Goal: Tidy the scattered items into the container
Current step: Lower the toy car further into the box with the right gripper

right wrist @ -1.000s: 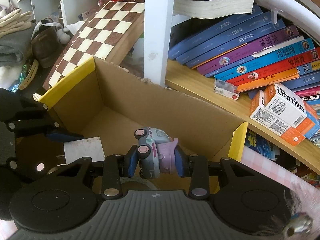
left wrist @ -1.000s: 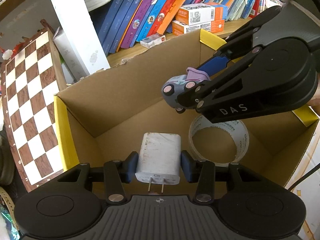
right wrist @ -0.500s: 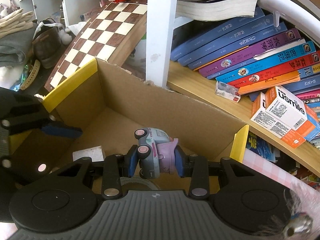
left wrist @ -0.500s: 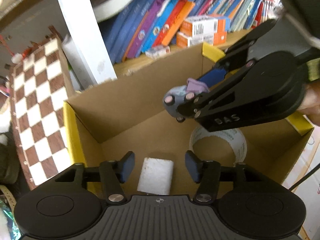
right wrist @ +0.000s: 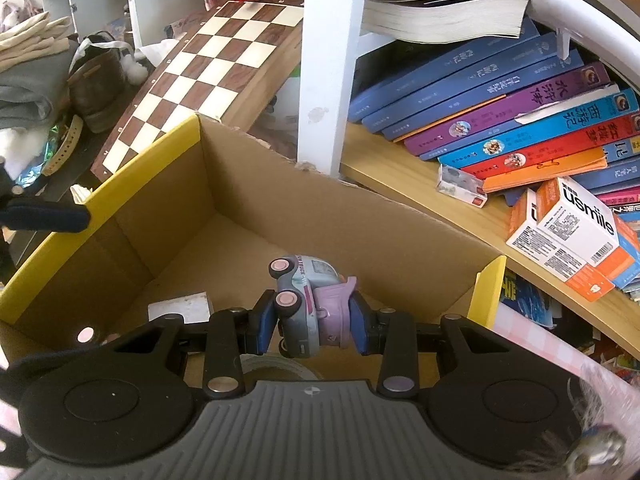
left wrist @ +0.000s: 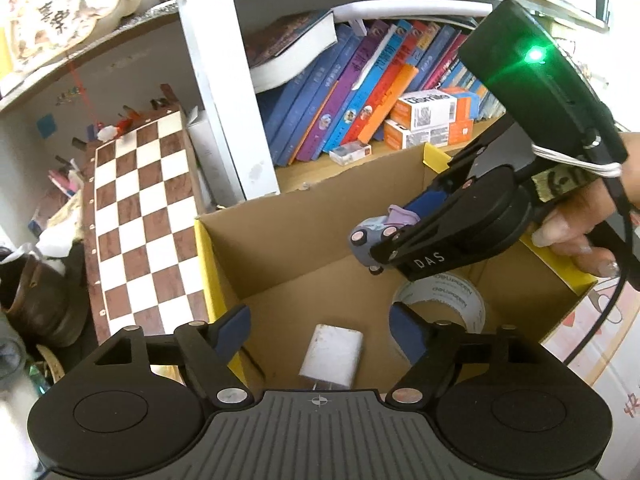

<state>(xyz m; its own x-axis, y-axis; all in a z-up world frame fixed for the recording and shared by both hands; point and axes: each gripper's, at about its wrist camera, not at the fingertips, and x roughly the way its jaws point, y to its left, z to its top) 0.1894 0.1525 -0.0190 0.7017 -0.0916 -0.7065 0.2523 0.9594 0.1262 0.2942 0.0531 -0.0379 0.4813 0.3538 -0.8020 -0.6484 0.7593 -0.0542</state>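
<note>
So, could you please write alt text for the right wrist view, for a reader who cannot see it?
The right gripper holds a small toy car between its blue pads, above an open cardboard box with yellow-edged flaps. A white charger lies on the box floor. Behind the box are a shelf of books and a leaning chessboard.

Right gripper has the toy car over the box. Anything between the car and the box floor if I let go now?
Possibly. The toy car, clamped in the right gripper, hangs inside the cardboard box. A tape roll lies roughly beneath it; the white charger lies off to the side.
</note>
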